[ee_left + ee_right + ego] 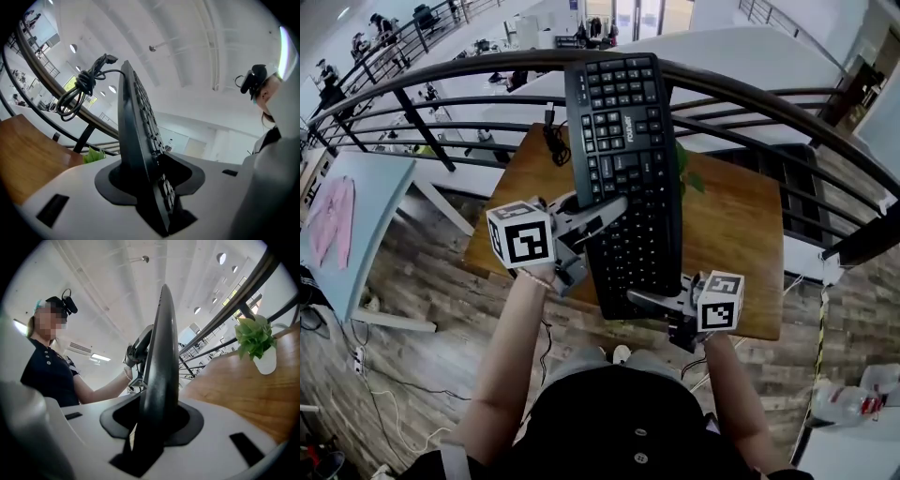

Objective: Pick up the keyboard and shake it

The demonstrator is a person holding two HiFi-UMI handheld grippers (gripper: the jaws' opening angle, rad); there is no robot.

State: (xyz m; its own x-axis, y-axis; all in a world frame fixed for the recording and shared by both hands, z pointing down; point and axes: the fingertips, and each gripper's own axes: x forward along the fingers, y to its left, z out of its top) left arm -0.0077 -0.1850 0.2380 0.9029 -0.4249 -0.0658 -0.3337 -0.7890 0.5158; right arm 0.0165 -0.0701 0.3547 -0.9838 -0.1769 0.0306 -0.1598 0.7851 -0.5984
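1. Counted one keyboard (pixel 623 178): black plastic, long and flat, with rows of small square keys. Held up above the table (pixel 741 244), clear of its top.
2. Counted two grippers, both pale grey, each with one white cube of black square markers.
3. Found the left gripper (pixel 607 214) pinching the keyboard's left long edge above the table, with one jaw on each face.
4. Found the right gripper (pixel 645 300) clamped the same way on the keyboard's near end, above the table's near edge.
5. Counted one cable (pixel 79 89): black and round, wound into a loose bundle at the keyboard's far end, above the table.
6. Counted one table: smooth brown wood with a rectangular top.
7. Counted one plant (pixel 255 336) with crinkled green leaves in one rounded white pot (pixel 267 364), standing on the table.
8. Counted one railing (pixel 750 94): dark, round, curved bars just beyond the table's far edge.
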